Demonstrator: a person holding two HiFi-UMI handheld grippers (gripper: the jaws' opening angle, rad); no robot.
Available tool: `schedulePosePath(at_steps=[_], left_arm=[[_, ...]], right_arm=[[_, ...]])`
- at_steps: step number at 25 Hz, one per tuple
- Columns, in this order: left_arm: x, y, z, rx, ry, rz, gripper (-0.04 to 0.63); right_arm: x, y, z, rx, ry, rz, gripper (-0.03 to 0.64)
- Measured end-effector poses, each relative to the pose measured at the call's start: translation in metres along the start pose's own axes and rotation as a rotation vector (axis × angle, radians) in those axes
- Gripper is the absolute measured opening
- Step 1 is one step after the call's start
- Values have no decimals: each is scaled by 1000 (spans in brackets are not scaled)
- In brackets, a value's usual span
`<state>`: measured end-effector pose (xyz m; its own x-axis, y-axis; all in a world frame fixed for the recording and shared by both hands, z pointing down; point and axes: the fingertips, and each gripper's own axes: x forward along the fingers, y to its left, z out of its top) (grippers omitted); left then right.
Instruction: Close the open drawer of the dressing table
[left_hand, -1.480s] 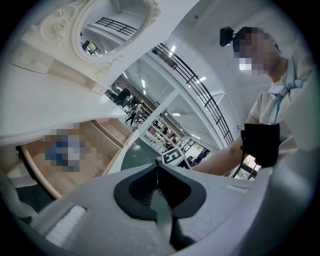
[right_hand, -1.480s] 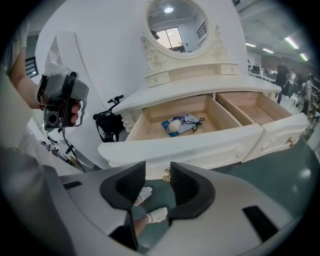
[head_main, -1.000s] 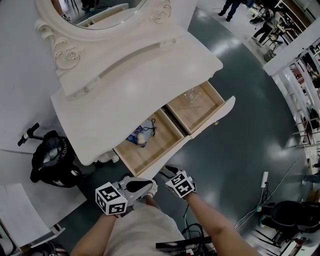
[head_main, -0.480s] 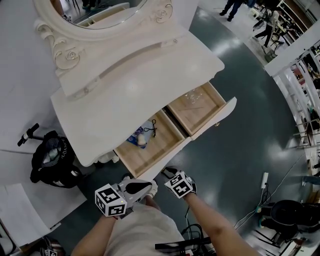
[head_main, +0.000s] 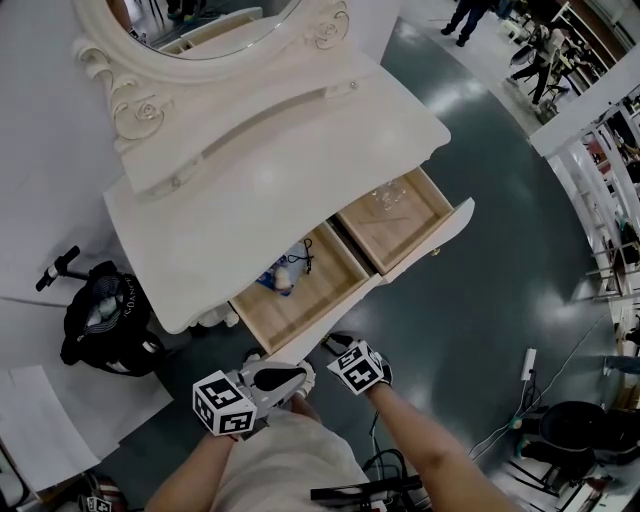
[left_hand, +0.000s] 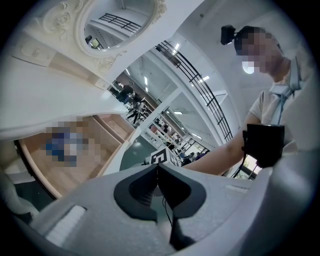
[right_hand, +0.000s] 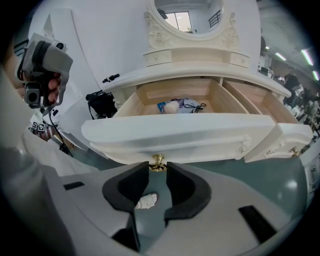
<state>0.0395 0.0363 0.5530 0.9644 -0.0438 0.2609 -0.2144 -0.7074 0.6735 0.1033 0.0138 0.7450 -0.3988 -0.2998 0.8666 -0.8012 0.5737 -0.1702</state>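
The white dressing table (head_main: 270, 190) has two drawers pulled out. The left drawer (head_main: 300, 300) holds a blue packet and a white bundle (right_hand: 175, 106). Its pale front (right_hand: 190, 135) fills the right gripper view, with a small brass knob (right_hand: 158, 161) at its lower edge. My right gripper (right_hand: 158, 167) sits just under that front, and its dark pads are shut on the knob. In the head view the right gripper (head_main: 335, 345) is at the drawer's near edge. My left gripper (left_hand: 157, 166) is shut on nothing and hangs beside the right one, away from the drawer.
The right drawer (head_main: 395, 220) stands open too, with a clear glass item inside. An oval mirror (head_main: 200, 20) rises at the table's back. A black bag (head_main: 105, 320) lies on the floor at the left. Dark green floor (head_main: 470, 290) spreads to the right, with cables near my feet.
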Motion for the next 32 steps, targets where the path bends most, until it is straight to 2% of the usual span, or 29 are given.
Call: schedulePosePath(at_steps=[24,32], left_arm=[[-11,21,2,-35,-7,19,9],[-16,30,8,-43,-15,23,9]], right_arm=[[24,-10,51,-40,12,0,117],[35,-15,70,-31,-21,-3,118]])
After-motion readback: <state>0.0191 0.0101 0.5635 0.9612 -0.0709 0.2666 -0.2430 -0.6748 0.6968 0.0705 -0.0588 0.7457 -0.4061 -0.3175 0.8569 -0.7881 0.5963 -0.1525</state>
